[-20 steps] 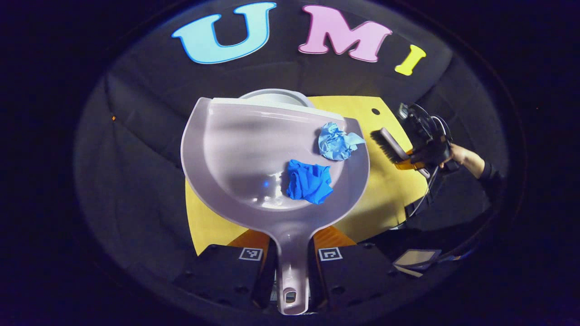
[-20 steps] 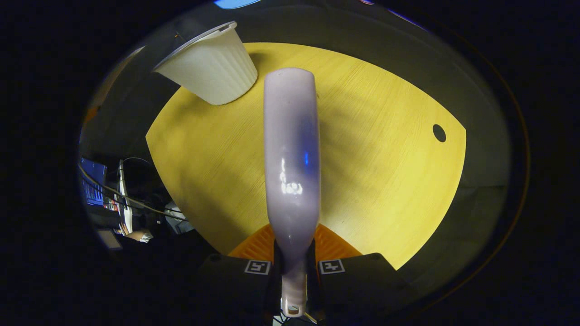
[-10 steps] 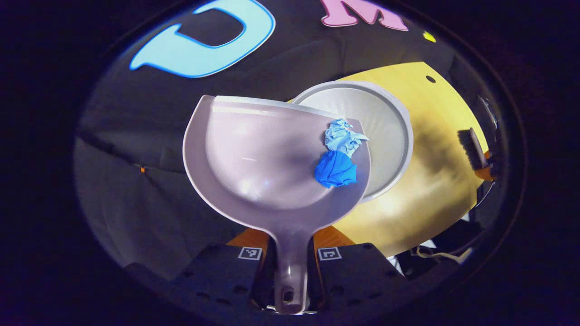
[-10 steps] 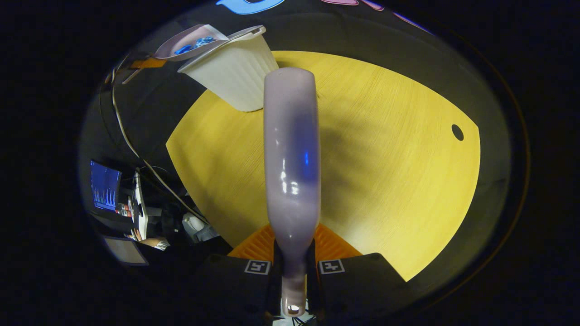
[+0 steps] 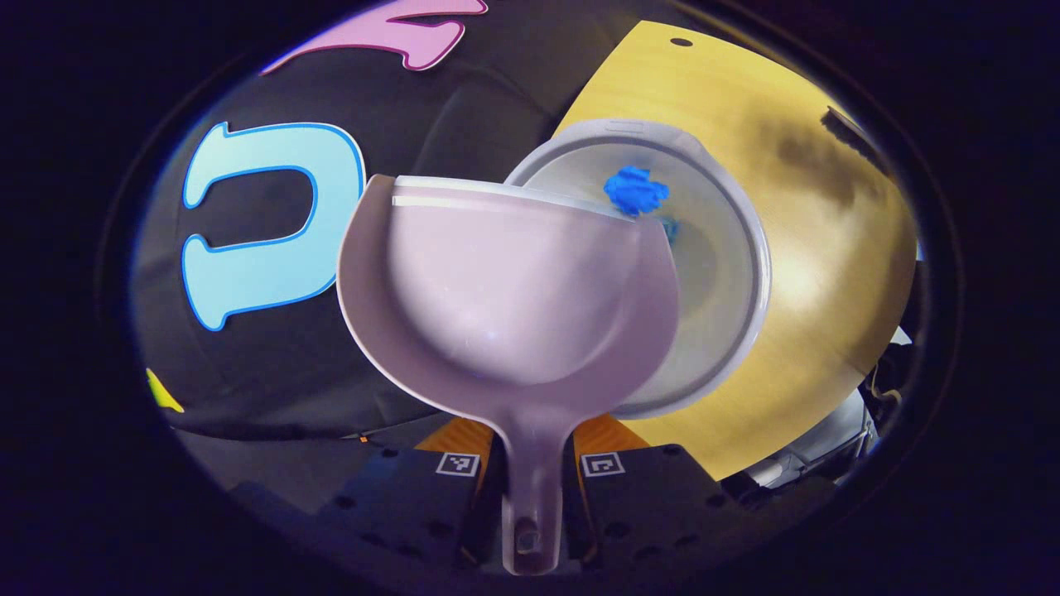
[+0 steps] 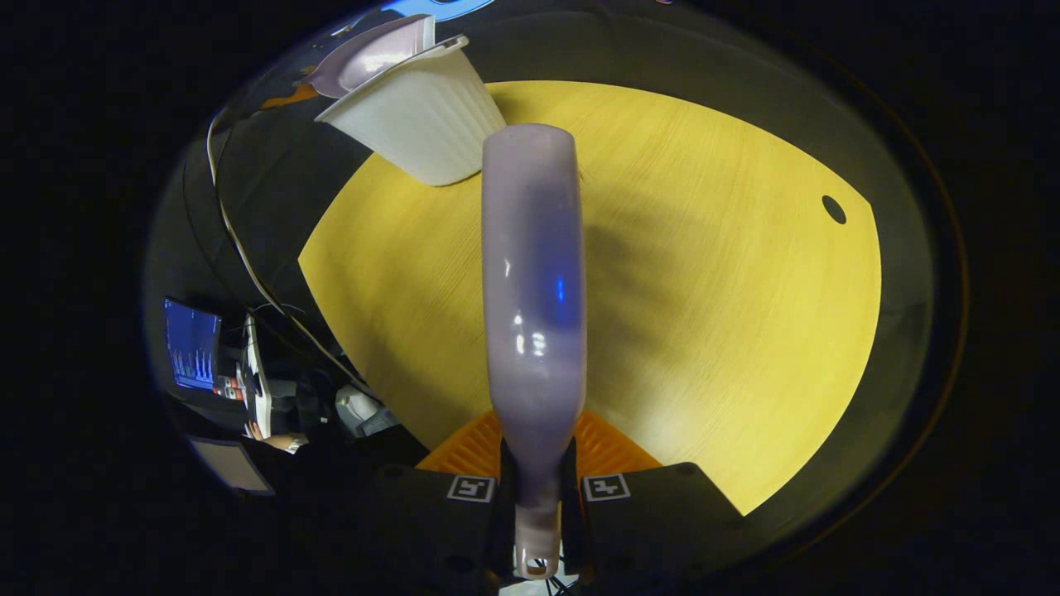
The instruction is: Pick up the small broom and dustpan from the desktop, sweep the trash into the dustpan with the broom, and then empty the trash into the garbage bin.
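Here we grip the dustpan (image 5: 505, 290) handle between the left gripper's (image 5: 530, 472) fingers, tilting it over the garbage bin (image 5: 729, 248) on the desk (image 5: 828, 232), where blue trash (image 5: 634, 190) lies. Our right gripper (image 6: 537, 488) clamps the broom (image 6: 534, 290).

The pale lilac plastic dustpan (image 5: 505, 290) at frame centre hides the round white plastic garbage bin's (image 5: 729, 273) left half. A crumpled bright blue scrap (image 5: 634, 190) inside is blurred. In the right gripper view the lilac-backed small broom's (image 6: 534, 290) bristles are hidden.

Recording booth (black cloth wall (image 5: 273, 364), monitor (image 6: 192, 345)).
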A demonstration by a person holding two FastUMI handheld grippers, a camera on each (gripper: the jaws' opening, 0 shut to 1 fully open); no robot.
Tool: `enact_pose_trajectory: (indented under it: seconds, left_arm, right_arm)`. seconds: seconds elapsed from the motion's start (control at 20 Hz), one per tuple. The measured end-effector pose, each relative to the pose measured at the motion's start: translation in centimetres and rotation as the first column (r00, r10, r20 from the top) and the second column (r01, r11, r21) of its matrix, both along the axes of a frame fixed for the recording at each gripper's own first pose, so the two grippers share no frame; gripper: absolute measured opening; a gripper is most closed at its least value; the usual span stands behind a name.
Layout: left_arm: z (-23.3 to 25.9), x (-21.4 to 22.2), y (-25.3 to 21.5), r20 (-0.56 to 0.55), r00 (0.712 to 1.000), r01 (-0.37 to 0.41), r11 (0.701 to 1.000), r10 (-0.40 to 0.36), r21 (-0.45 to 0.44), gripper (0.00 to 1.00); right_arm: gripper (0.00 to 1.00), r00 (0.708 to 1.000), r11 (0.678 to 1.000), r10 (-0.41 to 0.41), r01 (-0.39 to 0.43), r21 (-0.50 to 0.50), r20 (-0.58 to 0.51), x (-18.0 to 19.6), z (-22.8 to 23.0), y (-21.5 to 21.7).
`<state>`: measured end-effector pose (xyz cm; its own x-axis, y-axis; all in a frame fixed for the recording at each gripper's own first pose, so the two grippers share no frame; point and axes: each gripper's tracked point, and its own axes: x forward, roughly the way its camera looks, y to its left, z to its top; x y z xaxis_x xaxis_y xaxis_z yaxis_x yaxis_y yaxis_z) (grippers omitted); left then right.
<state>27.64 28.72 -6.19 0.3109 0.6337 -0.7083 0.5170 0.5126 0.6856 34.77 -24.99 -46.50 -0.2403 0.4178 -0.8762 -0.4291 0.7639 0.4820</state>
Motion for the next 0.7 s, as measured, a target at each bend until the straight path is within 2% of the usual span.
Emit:
enact_pose_trajectory:
  seconds: [0.2, 0.35, 0.45, 0.55, 0.65, 0.7]
  left_arm:
    - [0.0, -0.1, 0.4, 0.137, 0.987, -0.068, 0.992, 0.083, -0.111, 0.28]
    - [-1.6, -0.1, 1.3, 0.260, 0.952, -0.092, 0.963, 0.160, -0.255, 0.28]
    - [-1.5, -0.5, 1.5, 0.320, 0.923, -0.121, 0.952, 0.211, -0.280, 0.28]
    - [-1.8, -0.7, -1.0, 0.386, 0.881, -0.111, 0.914, 0.272, -0.390, 0.28]
    - [-1.3, 0.2, -4.4, 0.415, 0.857, -0.038, 0.841, 0.305, -0.540, 0.28]
    - [-1.7, 0.2, -6.4, 0.417, 0.856, 0.006, 0.799, 0.307, -0.601, 0.28]
  right_arm:
    - [0.25, 1.000, 1.000, -0.019, 0.019, -0.021, 0.001, 0.2, -0.1, -0.4]
    - [0.25, 0.997, 0.996, -0.075, 0.076, -0.038, 0.015, 0.7, 0.1, -0.2]
    - [0.25, 0.992, 0.991, -0.127, 0.127, -0.033, 0.004, 0.7, 0.9, 0.6]
    - [0.25, 0.986, 0.986, -0.167, 0.167, -0.020, 0.012, 0.9, 1.9, 1.5]
    - [0.25, 0.979, 0.979, -0.203, 0.204, -0.032, 0.032, 1.2, 2.6, 1.6]
    - [0.25, 0.974, 0.973, -0.224, 0.226, -0.038, 0.036, 1.4, 2.7, 1.7]
